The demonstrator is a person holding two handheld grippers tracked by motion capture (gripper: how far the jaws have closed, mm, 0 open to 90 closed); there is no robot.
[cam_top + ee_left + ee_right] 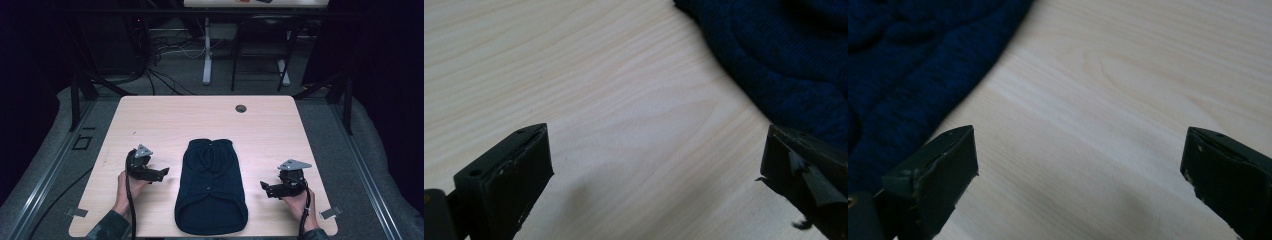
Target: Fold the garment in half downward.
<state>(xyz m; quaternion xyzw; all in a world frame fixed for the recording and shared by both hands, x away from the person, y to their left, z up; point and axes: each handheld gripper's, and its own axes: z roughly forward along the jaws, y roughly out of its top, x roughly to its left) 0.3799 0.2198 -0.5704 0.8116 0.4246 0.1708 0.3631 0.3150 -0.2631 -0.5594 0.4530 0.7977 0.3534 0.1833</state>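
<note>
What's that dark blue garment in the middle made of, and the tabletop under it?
The dark blue knitted garment looks like soft wool or an acrylic yarn; fine ribbed stitches show in the left gripper view, matte and slightly fuzzy. Which fibre can't be told. The pale wood-grain tabletop looks like smooth laminate or veneer: regular grain lines with a faint sheen, rounded corners.

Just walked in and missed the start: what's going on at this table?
A person sits at a wooden table with a hand-held gripper in each hand. A dark blue knitted garment lies flat in the middle. The left hand-held gripper and right hand-held gripper sit on either side of it, jaws open, pointing at it, holding nothing yet.
</note>
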